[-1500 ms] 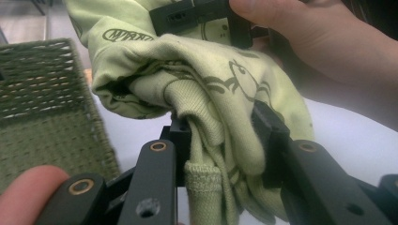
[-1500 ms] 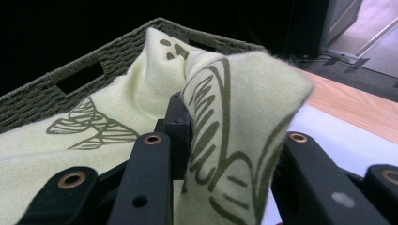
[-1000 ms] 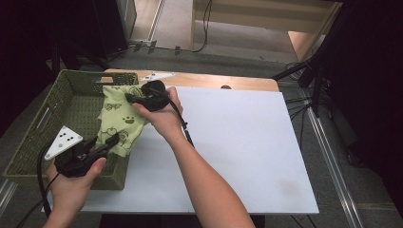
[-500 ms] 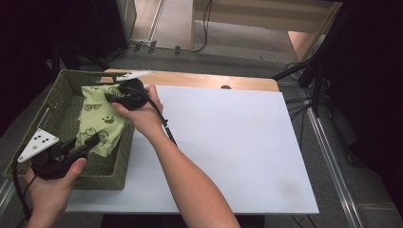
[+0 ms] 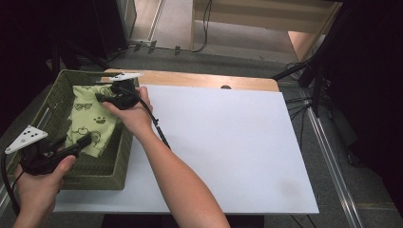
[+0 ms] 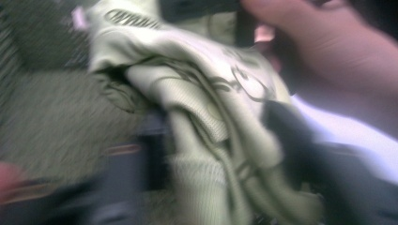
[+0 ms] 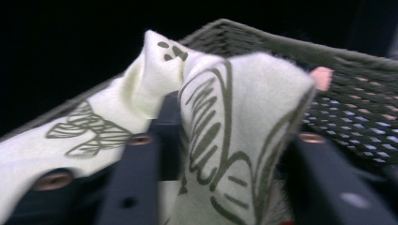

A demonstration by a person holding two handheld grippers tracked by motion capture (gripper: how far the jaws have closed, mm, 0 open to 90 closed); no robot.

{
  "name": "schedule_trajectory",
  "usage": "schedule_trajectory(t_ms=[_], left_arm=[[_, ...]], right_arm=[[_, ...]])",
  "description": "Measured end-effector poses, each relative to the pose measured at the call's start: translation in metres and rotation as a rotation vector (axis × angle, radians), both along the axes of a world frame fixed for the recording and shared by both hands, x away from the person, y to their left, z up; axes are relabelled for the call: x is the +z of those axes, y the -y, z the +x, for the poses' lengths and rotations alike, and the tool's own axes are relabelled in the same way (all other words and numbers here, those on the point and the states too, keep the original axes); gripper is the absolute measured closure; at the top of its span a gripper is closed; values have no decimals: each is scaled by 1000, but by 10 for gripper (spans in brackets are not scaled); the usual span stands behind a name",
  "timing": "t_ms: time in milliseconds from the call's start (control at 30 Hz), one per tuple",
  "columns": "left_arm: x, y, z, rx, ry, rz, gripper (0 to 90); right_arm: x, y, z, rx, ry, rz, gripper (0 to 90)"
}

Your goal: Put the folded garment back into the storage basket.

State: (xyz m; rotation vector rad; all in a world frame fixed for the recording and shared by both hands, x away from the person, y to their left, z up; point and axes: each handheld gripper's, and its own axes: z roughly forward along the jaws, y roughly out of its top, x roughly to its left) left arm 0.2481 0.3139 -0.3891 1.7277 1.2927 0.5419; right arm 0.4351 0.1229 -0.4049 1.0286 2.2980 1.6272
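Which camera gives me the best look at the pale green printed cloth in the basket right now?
The high view: the pale green printed cloth shows whole, lying in the olive woven basket. The right gripper view shows a sharper fold of the cloth standing between its jaws. The left gripper view shows the cloth bunched, close up and blurred.

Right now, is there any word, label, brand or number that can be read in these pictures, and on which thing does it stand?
None can be read for certain.
Green cloth: dark printed lettering near its top edge in the left gripper view, too blurred to read.
Green cloth, elsewhere: printed drawings, no words.
Small pink tag on the cloth: nothing legible.
Woven basket: no label visible.
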Motion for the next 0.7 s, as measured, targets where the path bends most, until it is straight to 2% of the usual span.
schedule_trajectory(t_ms=[33,67,100,167,200,267,300,400,467,500,700], left_arm=[[-2,-2,-1,3,-3,0,192],[-4,-4,-3,-6,3,-20,153],[-4,-6,-6,-13,24,-31,130],[-2,-7,-11,-21,60,-46,115],[-2,-7,-13,-33,71,-50,98],[-2,-5,-14,-42,83,-53,89],[-2,-4,-14,-55,82,-61,73],[-4,2,-15,-99,87,-86,21],[-5,7,-16,-135,100,-99,0],[-5,10,-16,-149,101,-107,0],[-5,32,-13,-177,94,-85,0]], right_arm=[[-5,-2,4,-13,5,-44,282],[-11,-4,8,-14,-5,-82,200],[-16,-4,12,-4,-10,-112,193],[-17,-2,11,18,14,-117,167],[-17,-1,11,17,12,-131,115],[-15,1,11,5,15,-157,111],[-14,2,10,12,-1,-157,105],[-12,9,8,48,1,-149,14],[-9,13,5,77,10,-132,0],[-8,15,2,72,5,-124,0],[-7,33,-7,66,5,-100,0]])
